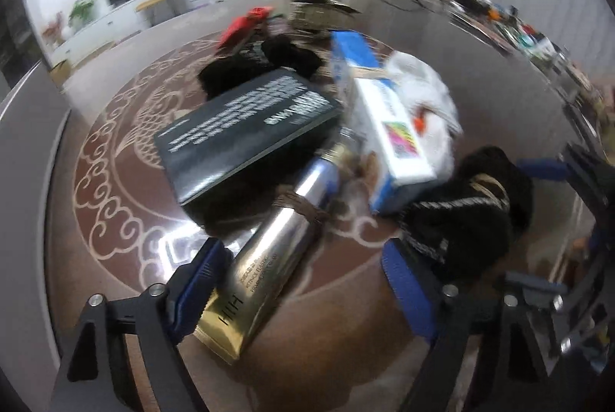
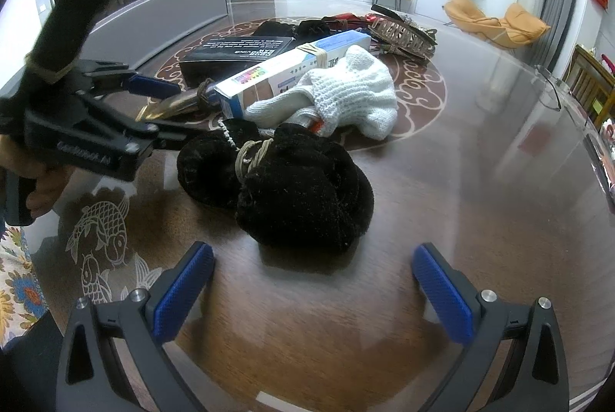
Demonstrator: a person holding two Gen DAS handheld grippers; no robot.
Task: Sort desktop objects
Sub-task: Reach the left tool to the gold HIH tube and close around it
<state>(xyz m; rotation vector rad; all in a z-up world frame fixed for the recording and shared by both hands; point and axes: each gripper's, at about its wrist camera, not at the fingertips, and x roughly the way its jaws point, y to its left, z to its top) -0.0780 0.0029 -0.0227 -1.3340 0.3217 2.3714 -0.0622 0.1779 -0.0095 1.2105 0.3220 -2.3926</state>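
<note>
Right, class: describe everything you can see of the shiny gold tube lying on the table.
The gold tube is a squeeze tube of mirror-like metallic material, silver-gold, with dark lettering near its flat crimped end. A brown band wraps its middle. It lies flat on the table, crimped end between the open left gripper fingers, though contact is unclear. Its cap end points toward the white-and-blue box, beside the black book.
</note>
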